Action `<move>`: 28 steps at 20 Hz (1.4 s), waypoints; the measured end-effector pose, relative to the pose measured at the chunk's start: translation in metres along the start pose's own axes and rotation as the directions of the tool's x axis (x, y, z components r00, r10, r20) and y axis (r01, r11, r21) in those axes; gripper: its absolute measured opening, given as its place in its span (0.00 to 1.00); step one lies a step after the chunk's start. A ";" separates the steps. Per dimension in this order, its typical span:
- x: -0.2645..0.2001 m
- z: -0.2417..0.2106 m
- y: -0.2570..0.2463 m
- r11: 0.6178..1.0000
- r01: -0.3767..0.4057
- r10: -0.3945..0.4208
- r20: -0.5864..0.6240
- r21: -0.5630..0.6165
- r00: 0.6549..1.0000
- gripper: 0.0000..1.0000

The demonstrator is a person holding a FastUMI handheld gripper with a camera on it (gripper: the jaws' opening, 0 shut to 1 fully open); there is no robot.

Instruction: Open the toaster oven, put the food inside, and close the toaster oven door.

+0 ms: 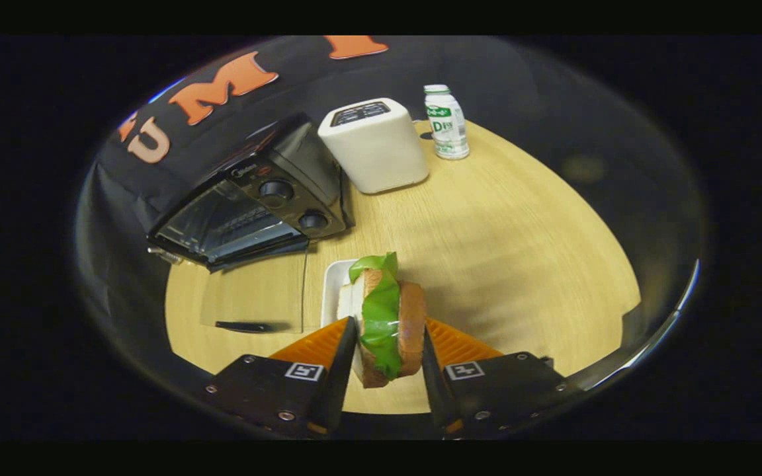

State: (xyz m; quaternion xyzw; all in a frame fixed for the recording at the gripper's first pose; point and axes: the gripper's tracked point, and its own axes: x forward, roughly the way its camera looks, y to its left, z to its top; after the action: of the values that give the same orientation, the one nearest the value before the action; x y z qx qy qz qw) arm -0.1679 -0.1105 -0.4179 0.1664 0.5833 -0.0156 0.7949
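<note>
While both fingers of the gripper [389,360] press against its sides, the sandwich [386,324] stands on edge between them, lifted clear of the wooden table [500,251]. One bread slice meets the left finger, the browner crust meets the right, and a green lettuce leaf [381,317] runs down the middle and sticks out above the top. The gripper is clamped on the food, tilted a little so that the sandwich leans toward the right. Each finger body carries a small square black-and-white marker.

Just behind the sandwich, partly hidden by it, lies a white rectangular plate [336,284]. Ahead and to the left of the fingers the toaster oven [249,198] sits with its glass door [252,311] folded down flat onto the table, its dark handle nearest the gripper; the cavity with its wire rack is open. Two round knobs sit on the oven's control panel, with a small brand name above them that is too small to read surely.

Beyond the oven, straight ahead of the fingers, stands a white slot toaster [374,145]. Farther still and slightly right is a small white bottle [446,122] with a green-printed label; its lettering is blurred.
</note>
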 end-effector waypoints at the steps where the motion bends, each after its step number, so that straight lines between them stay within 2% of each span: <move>1: -0.002 0.001 0.005 0.999 -0.031 0.031 -0.004 0.042 1.000 0.49; 2: -0.005 0.003 0.006 0.997 -0.042 0.042 0.004 0.064 0.999 0.40; 4: -0.008 0.004 0.004 0.998 -0.029 0.028 0.025 0.048 0.999 0.36; 6: -0.015 0.006 0.010 0.997 -0.054 0.052 0.037 0.058 0.998 0.33; 13: -0.053 0.033 0.054 0.984 -0.155 0.143 0.134 0.089 0.981 0.33; 17: -0.064 0.044 0.102 0.950 -0.287 0.264 0.180 0.120 0.948 0.33; 24: -0.030 0.043 0.173 0.906 -0.397 0.375 0.153 0.150 0.914 0.33; 28: -0.013 0.049 0.207 0.864 -0.468 0.442 0.165 0.187 0.882 0.33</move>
State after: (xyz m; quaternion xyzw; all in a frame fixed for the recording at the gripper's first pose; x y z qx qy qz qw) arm -0.0814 0.0686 -0.3416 0.3857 0.4748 0.0980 0.7850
